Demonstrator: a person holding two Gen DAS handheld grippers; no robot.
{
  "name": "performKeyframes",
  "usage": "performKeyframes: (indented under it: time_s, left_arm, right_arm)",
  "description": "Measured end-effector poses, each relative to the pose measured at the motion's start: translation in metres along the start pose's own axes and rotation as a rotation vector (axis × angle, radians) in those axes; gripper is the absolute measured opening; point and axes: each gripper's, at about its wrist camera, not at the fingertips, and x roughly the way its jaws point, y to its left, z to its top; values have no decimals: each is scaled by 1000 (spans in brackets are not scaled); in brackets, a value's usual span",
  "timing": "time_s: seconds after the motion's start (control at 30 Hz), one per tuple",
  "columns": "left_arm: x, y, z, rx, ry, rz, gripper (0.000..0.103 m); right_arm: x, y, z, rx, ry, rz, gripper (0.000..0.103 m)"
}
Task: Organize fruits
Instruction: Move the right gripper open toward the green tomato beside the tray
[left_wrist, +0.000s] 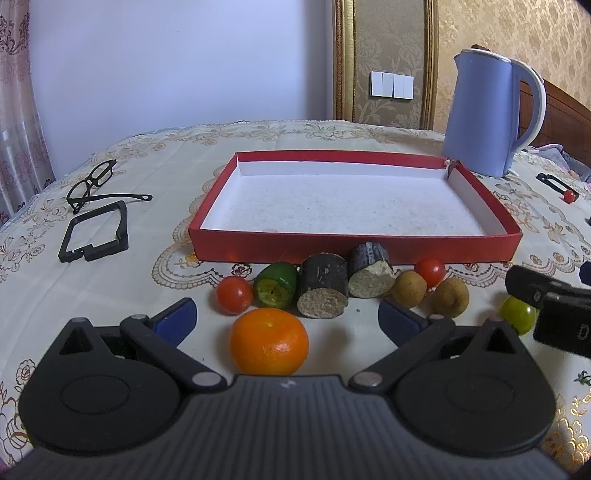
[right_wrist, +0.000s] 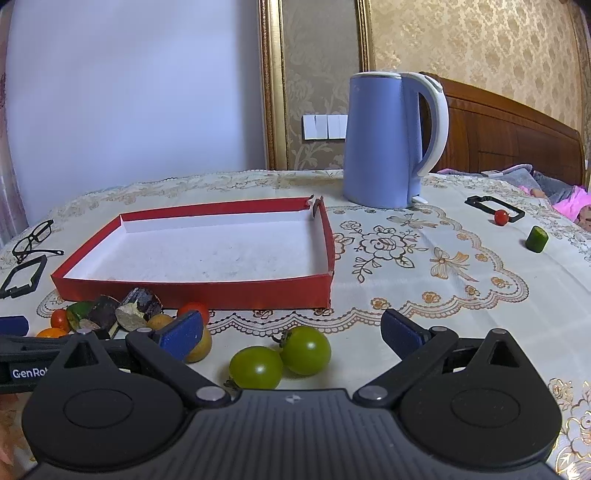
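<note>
An empty red tray (left_wrist: 229, 251) (right_wrist: 184, 295) with a white floor lies on the table. In front of it lies a row of fruit: a red tomato (left_wrist: 233, 294), a green cucumber piece (left_wrist: 276, 285), two dark sugarcane pieces (left_wrist: 323, 290), two brown longans (left_wrist: 409, 289) and another red tomato (left_wrist: 430, 271). An orange (left_wrist: 269, 341) lies between the fingers of my open left gripper (left_wrist: 288, 314). Two green tomatoes (right_wrist: 280, 358) lie between the fingers of my open right gripper (right_wrist: 291, 332).
A blue kettle (left_wrist: 484, 110) (right_wrist: 388, 140) stands behind the tray's right end. Glasses (left_wrist: 92, 181) and a black frame (left_wrist: 96, 236) lie to the left. At the far right are a black frame (right_wrist: 495, 208), a red tomato (right_wrist: 501, 217) and a cucumber piece (right_wrist: 536, 239).
</note>
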Motion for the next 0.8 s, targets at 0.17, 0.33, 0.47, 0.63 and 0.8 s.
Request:
performKeyframes:
  time_s: [0.17, 0.33, 0.47, 0.63, 0.8]
  left_arm:
    - [2, 0, -3, 11, 4, -8, 103]
    - [2, 3, -11, 29, -1, -40, 103]
    - [7, 5, -17, 40, 18, -59, 103]
    - [9, 7, -17, 45, 19, -63, 103]
    - [15, 14, -14, 20, 27, -58, 103]
  right_arm:
    - [-2, -4, -4, -19, 5, -3, 103]
    - [-9, -17, -12, -33, 16, 11, 103]
    - [-18, -30, -21, -68, 12, 2, 103]
    - [-29, -45, -26, -62, 33, 6, 103]
    - [-32, -28, -26, -122, 15, 60, 91]
